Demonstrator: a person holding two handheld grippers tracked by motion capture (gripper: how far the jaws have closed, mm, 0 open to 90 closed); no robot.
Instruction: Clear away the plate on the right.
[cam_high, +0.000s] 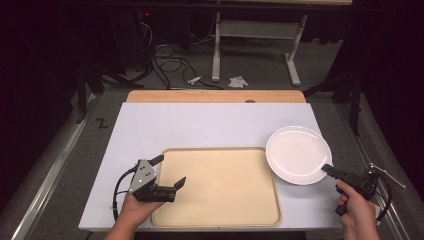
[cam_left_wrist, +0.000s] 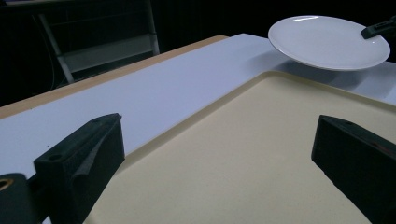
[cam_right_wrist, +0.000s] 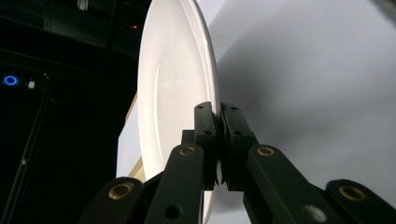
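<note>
- On the desk (cam_high: 150, 125), a white mat was laid over a wooden top, of which a strip was left bare along the far edge.
- A beige tray (cam_high: 215, 185) was set flat on the mat at the near side, with rounded corners and a low raised rim.
- A white plate (cam_high: 297, 152) was seen at the tray's far right corner, its left edge reaching over the tray's rim; in the left gripper view the plate (cam_left_wrist: 327, 39) was seen lifted clear of the mat, with a shadow cast beneath it.
- The plate's near right rim was pinched by the right tongs (cam_high: 327, 169), held in the person's right hand (cam_high: 356, 210); in the right gripper view the right tongs (cam_right_wrist: 219, 140) were seen pressed together on the rim of the plate (cam_right_wrist: 173, 93).
- The left tongs (cam_high: 169, 171) were held spread wide over the tray's left edge, with nothing gripped between them, by the left hand (cam_high: 134, 207).
- Beyond the desk, a grey carpeted floor (cam_high: 260, 65) was seen, with black cables (cam_high: 167, 62) and scraps of white paper (cam_high: 237, 81) lying on it.
- A pale metal table frame (cam_high: 255, 30) stood farther back, and the rest of the room was left dark.
</note>
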